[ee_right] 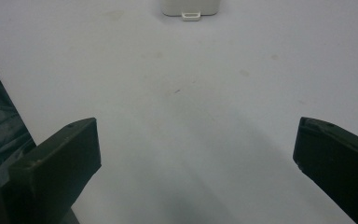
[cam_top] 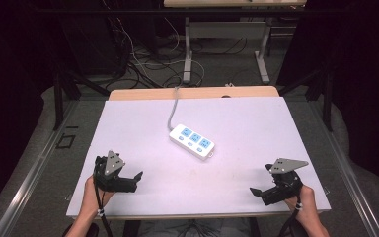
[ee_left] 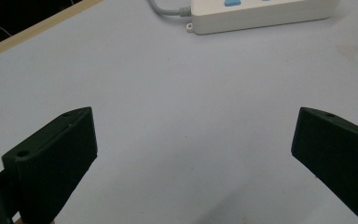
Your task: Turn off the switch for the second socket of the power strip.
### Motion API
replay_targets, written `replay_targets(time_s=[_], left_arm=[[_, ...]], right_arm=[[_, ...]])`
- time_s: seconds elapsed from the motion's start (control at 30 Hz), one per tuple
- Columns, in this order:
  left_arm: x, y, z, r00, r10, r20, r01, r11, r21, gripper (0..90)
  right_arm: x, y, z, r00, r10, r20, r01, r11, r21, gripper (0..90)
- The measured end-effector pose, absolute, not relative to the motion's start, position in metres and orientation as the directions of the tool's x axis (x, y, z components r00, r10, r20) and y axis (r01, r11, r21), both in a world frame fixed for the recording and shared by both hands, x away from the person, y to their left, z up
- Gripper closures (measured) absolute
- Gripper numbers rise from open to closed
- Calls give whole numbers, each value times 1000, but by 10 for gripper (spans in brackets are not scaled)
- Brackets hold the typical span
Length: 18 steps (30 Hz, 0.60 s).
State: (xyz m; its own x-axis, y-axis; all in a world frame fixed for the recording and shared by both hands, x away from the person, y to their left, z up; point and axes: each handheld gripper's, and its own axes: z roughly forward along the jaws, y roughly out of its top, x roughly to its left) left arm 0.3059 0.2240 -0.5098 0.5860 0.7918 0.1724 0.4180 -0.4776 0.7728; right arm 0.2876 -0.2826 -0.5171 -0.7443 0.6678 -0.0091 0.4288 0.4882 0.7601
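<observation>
A white power strip [cam_top: 192, 140] with three blue sockets lies at the middle of the white tabletop [cam_top: 246, 123], and its grey cable [cam_top: 172, 111] runs off the back edge. My left gripper [cam_top: 120, 169] rests near the front left with jaws wide apart and nothing between them. My right gripper [cam_top: 260, 179] sits near the front right, also open and empty. In the left gripper view the gripper [ee_left: 193, 121] faces bare table, with the power strip [ee_left: 261, 11] at the top. In the right gripper view the gripper [ee_right: 196, 128] faces the strip's end [ee_right: 192, 7].
A wooden table edge [cam_top: 192, 93] shows behind the white surface. Beyond it are floor cables [cam_top: 143, 64] and the metal legs [cam_top: 187, 54] of another table. A person's hands [cam_top: 91, 195] hold both grippers at the front edge.
</observation>
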Motion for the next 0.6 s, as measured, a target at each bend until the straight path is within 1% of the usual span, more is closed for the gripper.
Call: replay_targets(time_s=[0.1,0.13,0.17,0.23,0.27,0.3,0.43,0.6], left_arm=[[308,223,-508,580,797,170,421,-472,775,0],[310,223,-508,578,796,181,409,-475,779,0],[311,222,-507,581,797,165,421,-468,777,0],[314,221,-507,581,798,162,422,-465,779,3],[316,220,-506,577,798,176,416,-473,776,3],[318,218,-506,577,799,170,418,-468,779,3],[326,213,-505,575,799,175,414,-469,780,1],[334,206,-504,580,793,185,400,-475,784,0]], right_arm=[[288,-283,-517,-751,660,-18,416,495,763,0],[288,-284,-517,-750,661,-14,419,492,764,0],[288,-284,-517,-750,661,-14,419,492,764,0],[289,-284,-517,-758,652,-11,417,498,761,0],[288,-283,-518,-747,665,-4,428,486,762,0],[289,-284,-518,-760,650,-12,416,500,760,0],[289,-283,-519,-750,661,-4,426,487,762,1],[289,-283,-519,-752,659,-6,431,498,752,1]])
